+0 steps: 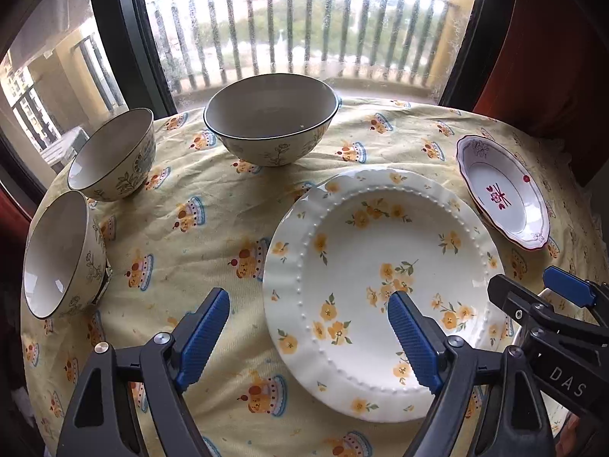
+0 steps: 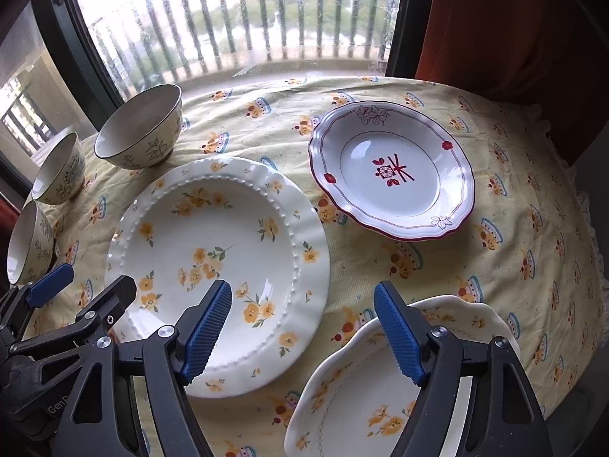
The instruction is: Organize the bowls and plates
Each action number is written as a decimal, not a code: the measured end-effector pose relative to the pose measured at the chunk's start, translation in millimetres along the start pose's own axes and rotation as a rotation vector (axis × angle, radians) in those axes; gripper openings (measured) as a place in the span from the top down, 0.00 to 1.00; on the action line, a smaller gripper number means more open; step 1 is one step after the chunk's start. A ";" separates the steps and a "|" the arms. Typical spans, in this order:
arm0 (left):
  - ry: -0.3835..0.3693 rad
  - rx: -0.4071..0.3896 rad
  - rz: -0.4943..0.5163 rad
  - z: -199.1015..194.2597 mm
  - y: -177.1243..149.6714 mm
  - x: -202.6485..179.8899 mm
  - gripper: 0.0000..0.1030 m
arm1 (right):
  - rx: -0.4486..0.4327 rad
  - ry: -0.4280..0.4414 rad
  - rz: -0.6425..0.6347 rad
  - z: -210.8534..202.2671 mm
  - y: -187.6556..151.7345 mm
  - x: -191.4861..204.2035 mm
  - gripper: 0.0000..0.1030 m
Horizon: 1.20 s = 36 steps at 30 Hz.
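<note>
Both tools (image 1: pixel 308 335) (image 2: pixel 303 327) agape above plates (image 2: pixel 217 266).

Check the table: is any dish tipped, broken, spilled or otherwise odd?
Nothing stands out. Three bowls, including the large bowl, sit upright and empty; the yellow-flower plate and red-trimmed plate lie flat, undamaged.

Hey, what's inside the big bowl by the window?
Nothing shows inside the big bowl: only bare grey wall. Its near rim hides the bottom.
</note>
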<state>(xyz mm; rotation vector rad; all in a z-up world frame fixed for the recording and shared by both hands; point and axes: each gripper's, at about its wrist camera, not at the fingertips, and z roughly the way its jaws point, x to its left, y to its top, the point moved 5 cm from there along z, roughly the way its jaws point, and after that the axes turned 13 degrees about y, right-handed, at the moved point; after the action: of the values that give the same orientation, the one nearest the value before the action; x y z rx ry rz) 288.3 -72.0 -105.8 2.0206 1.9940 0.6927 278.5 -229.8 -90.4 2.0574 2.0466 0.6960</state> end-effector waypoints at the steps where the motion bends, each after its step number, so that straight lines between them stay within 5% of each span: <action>1: 0.007 0.004 0.003 5.4 1.7 -1.3 0.16 | 0.005 0.001 0.001 5.2 3.0 -0.1 0.23; 7: 0.017 0.045 -0.018 34.2 5.0 -5.1 0.16 | 0.052 0.021 0.020 36.3 11.2 -6.3 0.26; 12: -0.006 0.058 -0.031 46.7 5.8 -10.8 0.16 | 0.098 0.026 0.035 59.5 9.7 -11.1 0.39; 17: -0.002 0.065 -0.036 53.7 5.9 -17.0 0.29 | 0.096 0.035 0.042 68.8 11.5 -11.9 0.40; 27: -0.007 0.077 -0.010 50.7 0.5 -11.3 0.29 | 0.122 0.024 0.060 65.9 6.6 -8.1 0.40; 36: 0.009 0.137 -0.021 37.1 -37.8 12.6 0.28 | 0.177 0.043 0.062 54.9 -30.7 15.0 0.40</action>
<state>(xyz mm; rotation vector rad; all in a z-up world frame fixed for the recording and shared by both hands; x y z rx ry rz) 272.2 -51.1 -153.4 2.0714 2.1184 0.5767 273.5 -202.0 -148.5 2.2277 2.1468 0.5927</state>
